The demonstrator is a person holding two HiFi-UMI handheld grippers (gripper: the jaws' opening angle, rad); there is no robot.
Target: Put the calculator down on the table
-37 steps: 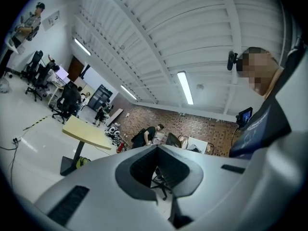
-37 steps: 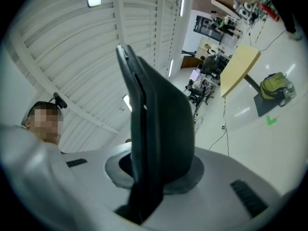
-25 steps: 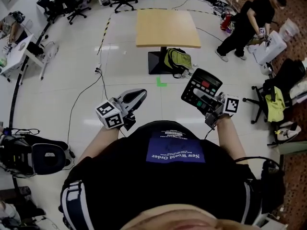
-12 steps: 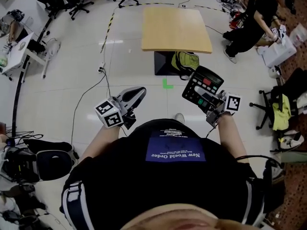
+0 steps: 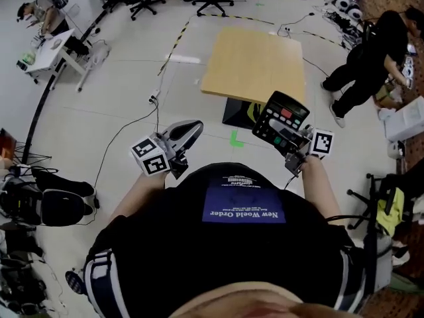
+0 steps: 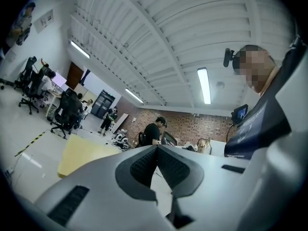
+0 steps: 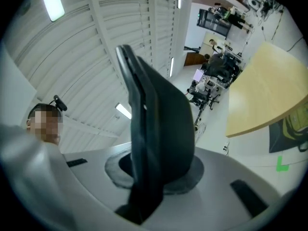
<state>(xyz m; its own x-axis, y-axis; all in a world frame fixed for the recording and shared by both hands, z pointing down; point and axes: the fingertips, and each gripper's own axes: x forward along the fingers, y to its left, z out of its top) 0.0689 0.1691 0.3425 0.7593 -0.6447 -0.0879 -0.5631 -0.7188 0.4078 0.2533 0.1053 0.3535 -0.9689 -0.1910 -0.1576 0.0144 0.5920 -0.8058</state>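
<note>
Calculator (image 5: 281,120) sits clamped in right hand-held gripper (image 5: 290,138); left hand-held gripper (image 5: 193,127) closed, empty; shirt (image 5: 243,207) reads "New World Order".

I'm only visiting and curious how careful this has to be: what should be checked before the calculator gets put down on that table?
1. Calculator gripped: ok, the right gripper has its jaws clamped on its edge.
2. Left gripper empty: ok, jaws together on nothing.
3. Table top free: ok, bare wood.
4. Calculator above table: not ok, the table lies ahead across the floor.
5. Bystander clear of table: ok, stands apart at its right.
</note>
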